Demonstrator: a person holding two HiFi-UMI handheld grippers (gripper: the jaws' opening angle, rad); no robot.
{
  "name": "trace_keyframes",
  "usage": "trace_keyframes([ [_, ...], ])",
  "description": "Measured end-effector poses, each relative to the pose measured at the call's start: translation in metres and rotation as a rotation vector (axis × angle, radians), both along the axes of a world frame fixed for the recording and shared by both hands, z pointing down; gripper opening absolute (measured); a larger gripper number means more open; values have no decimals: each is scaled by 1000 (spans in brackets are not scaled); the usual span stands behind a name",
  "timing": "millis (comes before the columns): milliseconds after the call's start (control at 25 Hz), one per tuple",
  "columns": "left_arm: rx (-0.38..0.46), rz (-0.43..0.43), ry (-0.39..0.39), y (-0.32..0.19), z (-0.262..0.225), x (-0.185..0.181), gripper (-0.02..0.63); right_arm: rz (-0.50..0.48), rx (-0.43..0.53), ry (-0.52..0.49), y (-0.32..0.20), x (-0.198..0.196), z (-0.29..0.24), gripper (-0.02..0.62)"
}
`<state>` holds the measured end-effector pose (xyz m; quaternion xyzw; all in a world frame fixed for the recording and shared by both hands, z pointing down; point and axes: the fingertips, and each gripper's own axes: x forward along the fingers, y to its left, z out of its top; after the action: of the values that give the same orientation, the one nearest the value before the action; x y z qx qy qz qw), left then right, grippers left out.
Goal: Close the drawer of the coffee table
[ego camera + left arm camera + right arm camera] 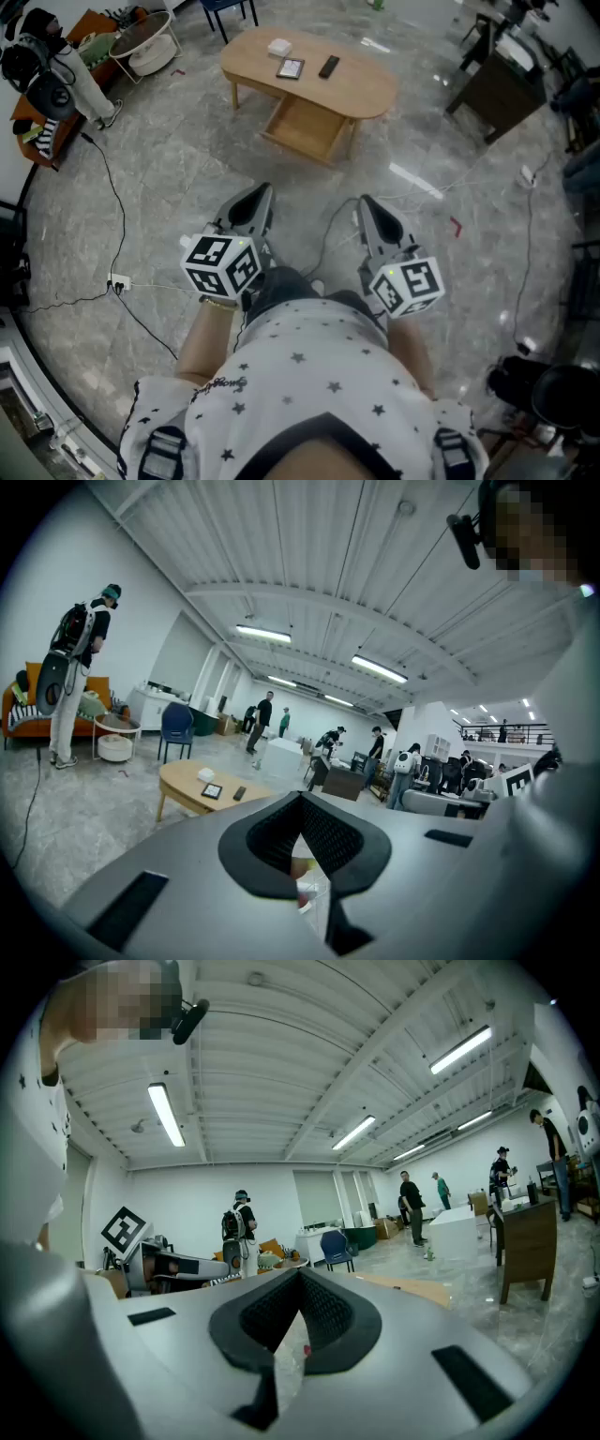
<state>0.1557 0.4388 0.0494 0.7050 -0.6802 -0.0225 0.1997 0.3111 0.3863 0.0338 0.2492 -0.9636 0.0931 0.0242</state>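
1. Zero progress so far. The floor (187, 169) between me and the counter (361, 89) is a wide bare stretch, and I stand well apart from the counter.
2. Counter: oval wooden top, ahead of me near the top of the head view. The left gripper view also shows it, off to the left past the jaws.
3. Drawer (305, 127): pulled out from under the counter toward me, looks empty, not yet pushed in. The whole task is left: walk up, set a hand-held gripper on the drawer front, push it home.
4. Bystander (56, 70) with backpack gear at far left, dark desk (497, 89) at far right. Both look well off my line.
5. Left hand-held gripper (255, 197): jaws fully together, nothing between them, held low in front of me. Right hand-held gripper (371, 206): same, closed and empty.
6. Black cable (117, 216) crosses the floor at left to a power strip (119, 281). A thin white cable (328, 234) lies just ahead of the hand-held grippers; likely trip risk on the approach.
7. Small stuff on the counter: white box (279, 47), tablet (291, 68), remote (329, 66). None blocks the drawer.
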Motion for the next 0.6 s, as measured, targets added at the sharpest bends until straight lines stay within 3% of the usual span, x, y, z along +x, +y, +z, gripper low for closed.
trace_keyframes([
  [600, 2, 27, -30, -15, -7, 20, 6, -43, 1, 7, 7, -4, -1, 5],
])
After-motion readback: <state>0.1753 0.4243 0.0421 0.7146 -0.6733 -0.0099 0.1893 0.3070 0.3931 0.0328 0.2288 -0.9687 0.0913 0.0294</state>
